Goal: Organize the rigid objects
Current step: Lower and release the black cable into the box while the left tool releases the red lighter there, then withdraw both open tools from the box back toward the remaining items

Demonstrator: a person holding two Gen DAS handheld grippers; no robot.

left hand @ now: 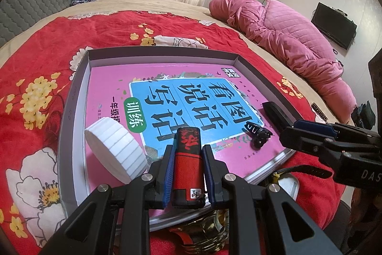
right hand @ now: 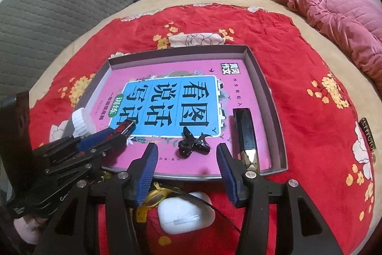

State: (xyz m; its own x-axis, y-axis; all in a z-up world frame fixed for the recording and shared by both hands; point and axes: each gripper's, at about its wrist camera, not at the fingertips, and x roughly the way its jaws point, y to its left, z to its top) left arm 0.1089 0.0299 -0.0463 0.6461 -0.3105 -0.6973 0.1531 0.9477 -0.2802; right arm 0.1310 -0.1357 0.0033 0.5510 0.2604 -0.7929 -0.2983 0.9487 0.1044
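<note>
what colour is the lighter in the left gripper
Red and black, with a patterned red band; the lighter shows best in the left wrist view, clamped in the left gripper.

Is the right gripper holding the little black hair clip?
No, the right gripper is open, and the black hair clip lies on the pink book beyond its blue pads, untouched.

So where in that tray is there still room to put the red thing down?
The far half of the book, up to the tray's back wall, is bare. The near edge is crowded: white cap, black clip, black bar.
</note>
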